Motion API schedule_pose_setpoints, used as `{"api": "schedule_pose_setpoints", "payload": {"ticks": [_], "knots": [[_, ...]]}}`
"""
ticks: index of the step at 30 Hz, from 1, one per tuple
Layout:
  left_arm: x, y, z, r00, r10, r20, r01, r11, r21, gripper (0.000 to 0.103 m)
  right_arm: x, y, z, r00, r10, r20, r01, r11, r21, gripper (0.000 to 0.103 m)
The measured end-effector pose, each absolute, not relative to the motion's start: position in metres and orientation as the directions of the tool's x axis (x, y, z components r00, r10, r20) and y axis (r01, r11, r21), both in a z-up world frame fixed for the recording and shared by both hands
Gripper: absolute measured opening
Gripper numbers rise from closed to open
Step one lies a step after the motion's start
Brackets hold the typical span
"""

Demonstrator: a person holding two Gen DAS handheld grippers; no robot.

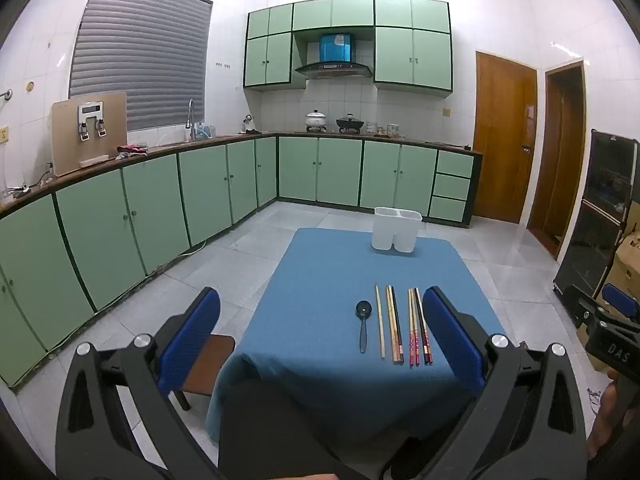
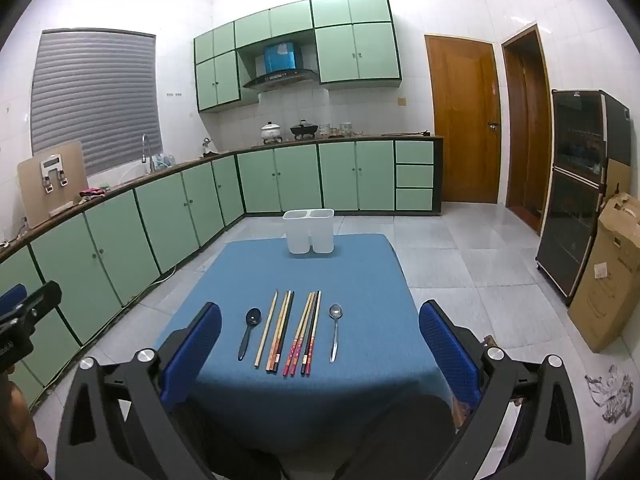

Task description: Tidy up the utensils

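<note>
A row of utensils lies on the blue tablecloth: a black spoon, several chopsticks and a metal spoon. A white two-compartment holder stands at the table's far edge. The left wrist view shows the black spoon, the chopsticks and the holder; its right finger hides the metal spoon. My left gripper hangs open before the table's near edge, holding nothing. My right gripper is also open and holds nothing, short of the utensils.
A brown stool stands at the table's left. Green cabinets run along the left and back walls. A dark glass cabinet and a cardboard box stand at the right. Wooden doors are at the back right.
</note>
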State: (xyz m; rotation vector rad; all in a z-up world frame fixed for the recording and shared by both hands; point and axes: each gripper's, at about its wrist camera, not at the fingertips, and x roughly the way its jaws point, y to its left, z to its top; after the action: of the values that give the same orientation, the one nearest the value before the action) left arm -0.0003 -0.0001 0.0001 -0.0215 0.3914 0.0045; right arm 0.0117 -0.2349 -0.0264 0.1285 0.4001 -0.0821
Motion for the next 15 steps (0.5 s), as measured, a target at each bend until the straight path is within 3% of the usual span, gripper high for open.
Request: {"api": "schedule_pose_setpoints", "payload": {"ticks": [15], "knots": [[-0.0002, -0.0001, 0.0027, 0.924, 0.002, -0.383, -0.010, 1.000, -0.021, 0.098, 0.0134, -0.2350, -0.0269, 0.918, -0.058, -0.392, 0.109, 0.988, 0.110, 0.097]]}}
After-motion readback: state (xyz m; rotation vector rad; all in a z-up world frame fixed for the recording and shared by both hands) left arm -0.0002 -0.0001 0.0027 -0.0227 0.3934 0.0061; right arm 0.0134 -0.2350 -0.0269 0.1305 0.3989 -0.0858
